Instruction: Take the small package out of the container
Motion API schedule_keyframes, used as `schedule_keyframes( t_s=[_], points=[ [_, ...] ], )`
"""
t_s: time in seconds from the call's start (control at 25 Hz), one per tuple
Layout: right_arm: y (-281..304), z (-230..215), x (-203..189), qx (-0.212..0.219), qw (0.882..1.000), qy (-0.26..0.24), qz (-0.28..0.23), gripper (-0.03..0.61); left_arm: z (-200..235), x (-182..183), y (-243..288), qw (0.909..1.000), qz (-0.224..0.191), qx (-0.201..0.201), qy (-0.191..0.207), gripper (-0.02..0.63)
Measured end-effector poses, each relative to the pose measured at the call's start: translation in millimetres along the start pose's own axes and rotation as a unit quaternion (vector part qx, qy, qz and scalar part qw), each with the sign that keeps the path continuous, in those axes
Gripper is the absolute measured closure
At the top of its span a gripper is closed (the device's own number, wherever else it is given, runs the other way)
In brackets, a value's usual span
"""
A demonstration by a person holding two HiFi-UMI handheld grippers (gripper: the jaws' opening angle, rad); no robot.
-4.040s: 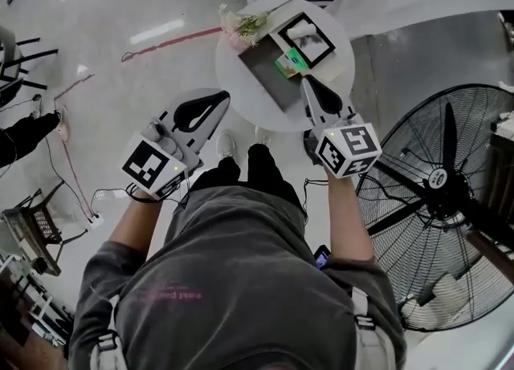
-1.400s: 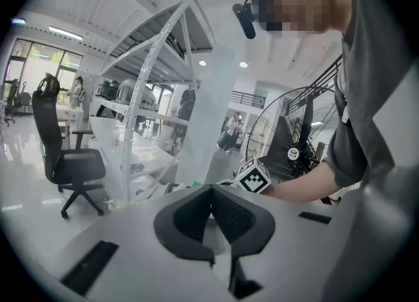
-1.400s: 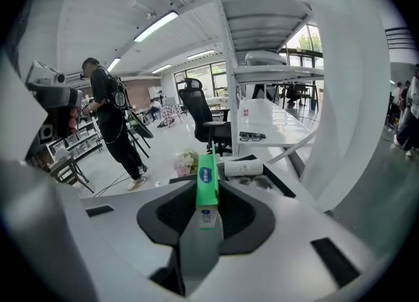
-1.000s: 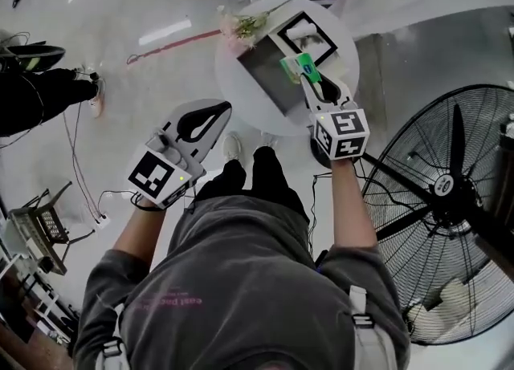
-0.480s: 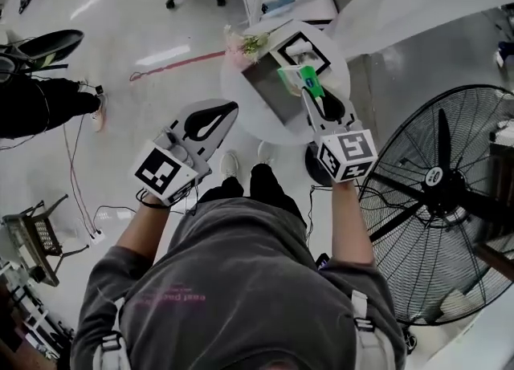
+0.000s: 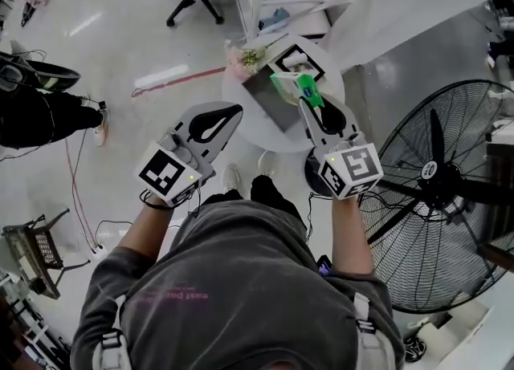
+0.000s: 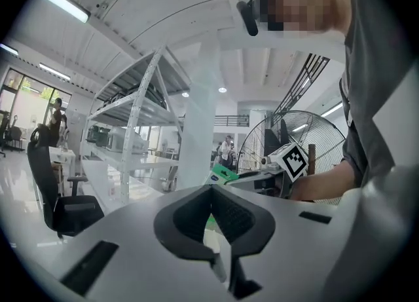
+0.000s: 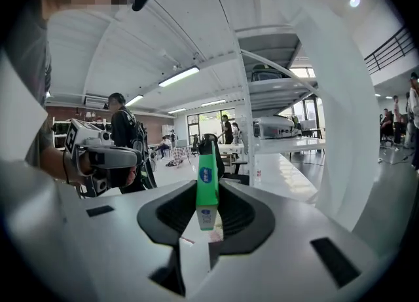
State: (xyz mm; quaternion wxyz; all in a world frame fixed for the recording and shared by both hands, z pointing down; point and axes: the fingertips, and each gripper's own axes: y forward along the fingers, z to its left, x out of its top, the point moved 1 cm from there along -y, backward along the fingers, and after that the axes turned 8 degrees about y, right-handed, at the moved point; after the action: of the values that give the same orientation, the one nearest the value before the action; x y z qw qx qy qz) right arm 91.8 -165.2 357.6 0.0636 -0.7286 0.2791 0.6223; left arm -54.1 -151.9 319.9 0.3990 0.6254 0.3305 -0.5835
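Right gripper (image 6: 306,100) is clamped on the small package (image 6: 294,85). It is green and held edge-on between the pads, upper centre of the head view. In the picture it overlaps the upper right corner of the grey container (image 6: 263,94) on the round table (image 6: 241,124). Left gripper (image 6: 235,109) is centre-left, with jaws together and nothing between them.

You wore a grey short-sleeved T-shirt (image 6: 241,280) with faint pink print (image 6: 173,296) across the back, dark trousers (image 6: 269,189) and white shoes (image 6: 231,176). Grey straps (image 6: 365,335) with buckles lay over both shoulders. Your left claw (image 6: 235,108) and right claw (image 6: 305,103) had pale grey shells, each with a teardrop-shaped opening lined by black ribbed pads (image 7: 237,219). Each carried a white cube (image 6: 167,172) printed with black square markers, and a small green light (image 6: 190,174) glowed on it.
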Motion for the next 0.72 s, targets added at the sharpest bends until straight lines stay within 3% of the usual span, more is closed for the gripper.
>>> schedule_keyframes(
  t_s=[0.32, 0.72],
  points=[
    [-23, 30, 45, 0.014, 0.998, -0.028, -0.049, 0.477, -2, 21, -7, 0.9995, -0.026, -0.001, 0.018, 0.598],
    [-33, 44, 71, 0.035, 0.996, -0.034, -0.07, 0.477, 0, 23, -9, 0.9993, -0.028, 0.007, 0.022, 0.598]
  ],
)
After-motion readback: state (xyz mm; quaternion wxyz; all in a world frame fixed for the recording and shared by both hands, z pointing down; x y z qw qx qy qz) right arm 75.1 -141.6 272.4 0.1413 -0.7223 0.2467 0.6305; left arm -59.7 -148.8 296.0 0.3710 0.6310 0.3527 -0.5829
